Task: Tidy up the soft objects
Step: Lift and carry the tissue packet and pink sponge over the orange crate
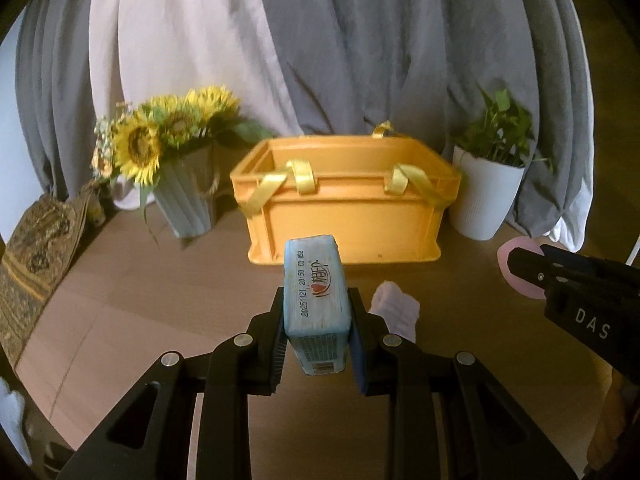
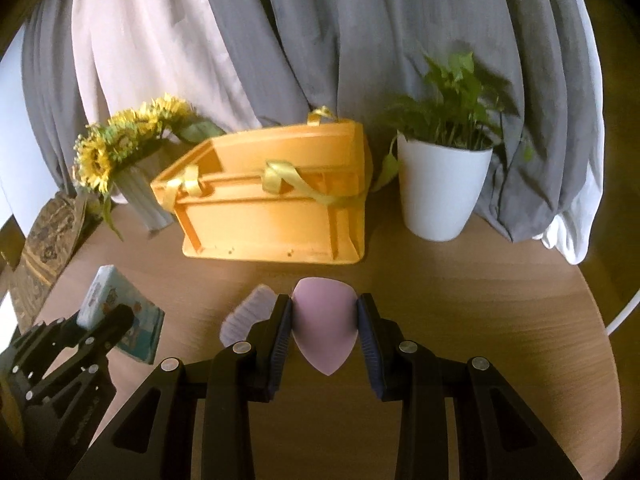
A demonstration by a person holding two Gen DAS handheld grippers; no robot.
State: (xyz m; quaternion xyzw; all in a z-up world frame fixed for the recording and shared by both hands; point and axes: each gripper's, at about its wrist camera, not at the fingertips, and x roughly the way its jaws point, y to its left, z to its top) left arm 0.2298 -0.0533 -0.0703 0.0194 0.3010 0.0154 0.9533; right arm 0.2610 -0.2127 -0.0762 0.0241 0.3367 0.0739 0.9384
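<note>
My left gripper [image 1: 316,300] is shut on a blue tissue pack [image 1: 314,280] and holds it above the table, in front of the yellow crate [image 1: 344,216]. My right gripper [image 2: 324,312] is shut on a pink teardrop sponge [image 2: 324,328], also in front of the crate [image 2: 272,216]. The sponge [image 1: 516,268] and right gripper [image 1: 520,260] show at the right of the left wrist view. The left gripper [image 2: 104,316] with the pack [image 2: 120,320] shows at lower left of the right wrist view. A pale lilac sock [image 1: 396,308] [image 2: 248,316] lies on the table between the grippers.
A sunflower vase [image 1: 188,192] [image 2: 140,192] stands left of the crate and a white plant pot [image 1: 486,196] [image 2: 440,188] right of it. Grey and white curtains hang behind. A patterned cloth [image 1: 36,256] lies at the round wooden table's [image 1: 140,288] left edge.
</note>
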